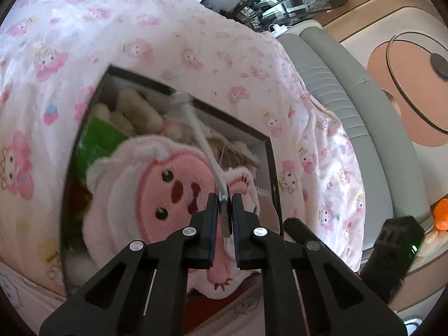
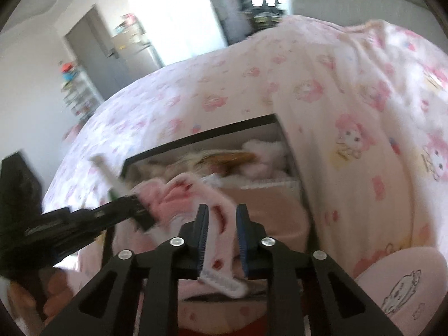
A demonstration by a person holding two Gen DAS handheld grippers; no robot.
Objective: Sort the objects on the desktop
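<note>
My left gripper (image 1: 224, 200) is shut on a white toothbrush (image 1: 200, 137) that points away over an open black-rimmed box (image 1: 273, 168). The box holds a pink pig plush (image 1: 168, 196), beige plush toys (image 1: 131, 109) and a green packet (image 1: 96, 140). In the right wrist view the left gripper (image 2: 140, 210) comes in from the left with the toothbrush (image 2: 109, 176) sticking up. My right gripper (image 2: 222, 224) is open, with a pink strap of the pig plush (image 2: 221, 238) lying between its fingers above the box (image 2: 196, 137).
The box lies on a bed with a pink cartoon-print cover (image 1: 196, 28). A grey padded headboard (image 1: 350, 98) runs along the right. An orange toy (image 1: 442, 212) sits far right. A grey door (image 2: 92, 47) and shelves (image 2: 78, 89) stand beyond the bed.
</note>
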